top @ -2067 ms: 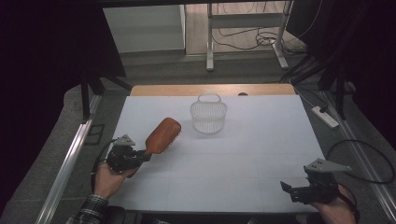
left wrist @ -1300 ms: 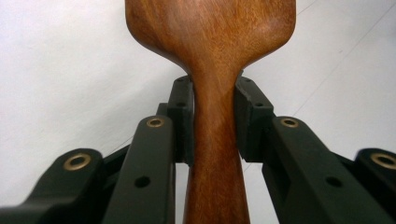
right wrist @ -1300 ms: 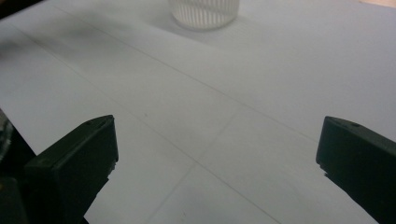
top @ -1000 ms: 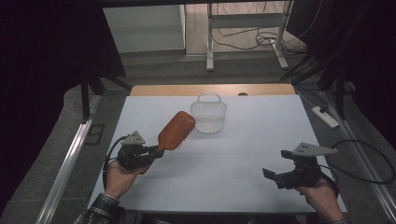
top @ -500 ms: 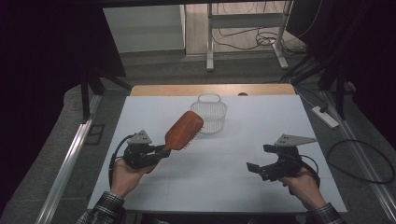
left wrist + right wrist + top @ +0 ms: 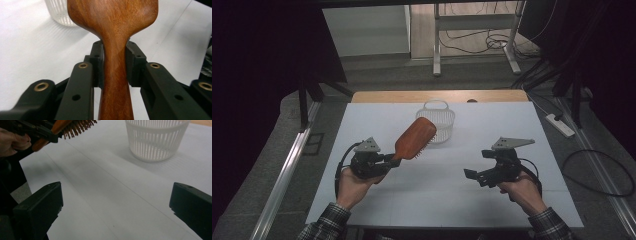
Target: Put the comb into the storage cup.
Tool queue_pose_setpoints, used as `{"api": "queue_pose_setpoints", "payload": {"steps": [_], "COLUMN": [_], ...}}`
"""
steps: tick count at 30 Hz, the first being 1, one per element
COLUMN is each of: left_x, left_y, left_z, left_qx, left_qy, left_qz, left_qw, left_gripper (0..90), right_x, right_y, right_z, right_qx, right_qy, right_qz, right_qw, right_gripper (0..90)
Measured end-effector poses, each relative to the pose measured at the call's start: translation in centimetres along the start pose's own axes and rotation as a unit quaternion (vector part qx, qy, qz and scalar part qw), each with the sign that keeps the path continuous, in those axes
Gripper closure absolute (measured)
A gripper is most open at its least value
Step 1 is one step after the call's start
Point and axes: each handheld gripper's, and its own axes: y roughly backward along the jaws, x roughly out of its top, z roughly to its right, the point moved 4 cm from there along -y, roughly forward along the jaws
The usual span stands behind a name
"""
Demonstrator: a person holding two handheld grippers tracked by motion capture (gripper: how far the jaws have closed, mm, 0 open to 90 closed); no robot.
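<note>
Hairbrush [image 6: 414, 138] handle pinched in left gripper [image 6: 388, 161] jaws; right gripper [image 6: 473, 176] jaws spread

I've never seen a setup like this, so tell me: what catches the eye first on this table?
First, the wooden hairbrush, held up off the white table by its handle in the left gripper, its head tilting toward a white slotted basket near the far edge. Over at the right, the right gripper hangs above bare tabletop with its jaws wide apart and nothing between them.

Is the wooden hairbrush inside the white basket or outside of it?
Outside. The left gripper holds the hairbrush by its handle, in the air beside the white basket.
</note>
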Motion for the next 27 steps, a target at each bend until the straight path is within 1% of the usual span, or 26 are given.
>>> {"api": "queue_pose_setpoints", "payload": {"steps": [2,6,9,11,12,13,14,15,17,18,19,20,21,22,23,25,26,27], "left_x": [0.2,0.7,0.9,1.1,1.1,1.2,1.2,1.3,1.4,1.5,1.5,1.6,1.7,1.7,1.7,1.8,1.8,1.9], "left_y": [-0.2,-0.5,-0.8,-1.0,-1.0,-1.2,-1.2,-1.3,-1.5,-1.6,-1.6,-1.8,-1.9,-2.0,-2.1,-2.3,-2.4,-2.5], "left_z": [0.1,0.5,0.7,0.9,1.0,1.1,1.1,1.2,1.4,1.6,1.6,1.7,1.7,1.8,1.8,1.9,2.0,2.0], "left_qx": [-0.002,-0.005,-0.008,-0.009,-0.008,-0.009,-0.009,-0.007,-0.006,-0.006,-0.006,-0.011,-0.013,-0.013,-0.018,-0.017,-0.018,-0.019], "left_qy": [-0.001,-0.004,-0.007,-0.009,-0.010,-0.010,-0.010,-0.011,-0.013,-0.017,-0.017,-0.017,-0.017,-0.019,-0.021,-0.022,-0.022,-0.023], "left_qz": [0.002,0.009,0.011,0.012,0.012,0.013,0.013,0.015,0.015,0.016,0.016,0.015,0.015,0.015,0.014,0.012,0.012,0.012], "left_qw": [1.0000,0.9999,0.9999,0.9999,0.9998,0.9998,0.9998,0.9998,0.9998,0.9997,0.9997,0.9997,0.9997,0.9996,0.9995,0.9995,0.9995,0.9995], "left_gripper": [71.1,71.1,71.1,71.1,71.1,71.1,71.1,71.1,71.1,71.1,71.1,71.1,71.1,71.1,71.1,71.1,71.1,71.1], "right_x": [0.4,1.0,1.6,1.8,2.0,2.2,2.3,2.4,2.5,2.8,2.8,3.0,3.0,3.1,3.3,3.5,3.5,3.6], "right_y": [-0.3,-1.0,-1.6,-1.8,-2.0,-2.3,-2.4,-2.6,-2.8,-3.1,-3.1,-3.5,-3.5,-3.6,-3.8,-4.2,-4.2,-4.4], "right_z": [-0.1,-0.2,-0.3,-0.3,-0.4,-0.4,-0.5,-0.6,-0.6,-0.8,-0.8,-0.9,-0.9,-1.0,-1.0,-1.1,-1.1,-1.1], "right_qx": [0.005,0.008,0.012,0.020,0.026,0.035,0.042,0.045,0.044,0.039,0.039,0.032,0.032,0.032,0.032,0.039,0.039,0.039], "right_qy": [0.001,0.009,0.002,-0.006,-0.011,-0.023,-0.030,-0.029,-0.028,-0.019,-0.019,-0.012,-0.012,-0.013,-0.016,-0.030,-0.030,-0.034], "right_qz": [0.005,0.001,0.006,0.008,0.010,0.005,0.003,0.003,0.003,0.001,0.001,0.000,0.000,-0.001,-0.001,-0.003,-0.003,-0.006], "right_qw": [1.0000,0.9999,0.9999,0.9998,0.9996,0.9991,0.9987,0.9985,0.9986,0.9991,0.9991,0.9994,0.9994,0.9994,0.9994,0.9988,0.9988,0.9986], "right_gripper": [0.0,0.0,0.0,0.0,0.0,0.0,0.0,0.0,0.0,0.0,0.0,0.0,0.0,0.0,0.0,0.0,0.0,0.0]}}
